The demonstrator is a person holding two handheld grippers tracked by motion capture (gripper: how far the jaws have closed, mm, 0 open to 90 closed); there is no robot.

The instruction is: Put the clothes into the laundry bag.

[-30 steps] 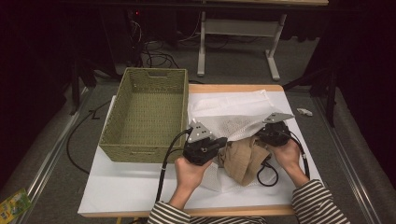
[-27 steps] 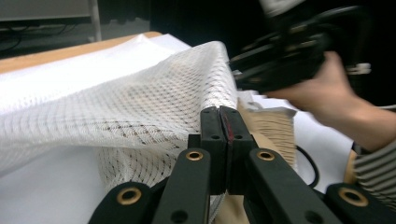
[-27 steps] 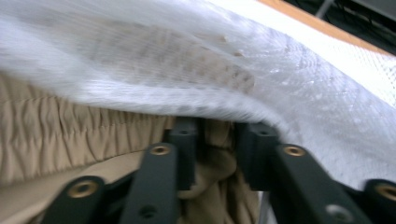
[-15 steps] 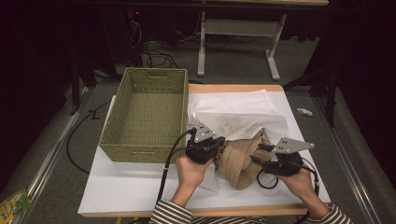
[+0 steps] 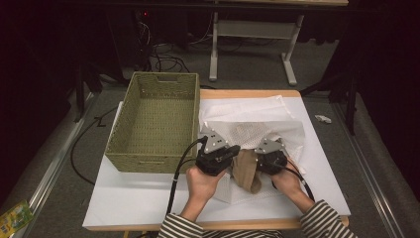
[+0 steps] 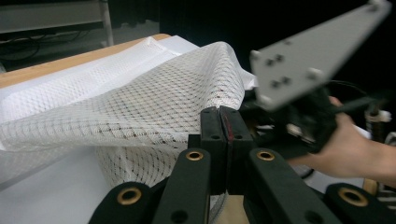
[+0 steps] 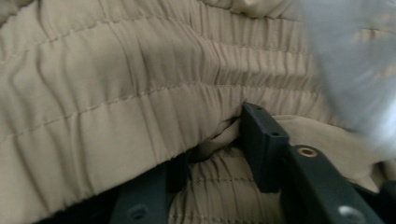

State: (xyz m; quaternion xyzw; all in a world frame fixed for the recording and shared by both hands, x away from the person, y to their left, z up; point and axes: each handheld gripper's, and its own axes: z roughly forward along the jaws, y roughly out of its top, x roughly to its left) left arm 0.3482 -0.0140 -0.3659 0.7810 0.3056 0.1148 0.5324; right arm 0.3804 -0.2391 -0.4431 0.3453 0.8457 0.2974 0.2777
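A white mesh bag (image 5: 252, 131) lies on the white table, and a tan garment (image 5: 246, 172) sits at its near opening between the two hands. My left gripper (image 5: 236, 149) is shut on the bag's edge; in the left gripper view its jaws (image 6: 226, 116) pinch the lifted mesh (image 6: 140, 102). My right gripper (image 5: 257, 161) presses in from the right. Its jaws (image 7: 219, 149) have just been closing and now clamp a bunched fold of the tan garment's gathered waistband (image 7: 116, 84). That cloth covers one jaw.
A green woven basket (image 5: 148, 161) stands empty at the left of the table, close to my left hand. Black cables (image 5: 176, 178) trail off the front edge. A table frame (image 5: 252, 29) stands on the floor beyond.
My right gripper swung out to the right, then came back left onto the tan garment. The garment now sits narrower and more bunched between the hands. The left gripper kept still.
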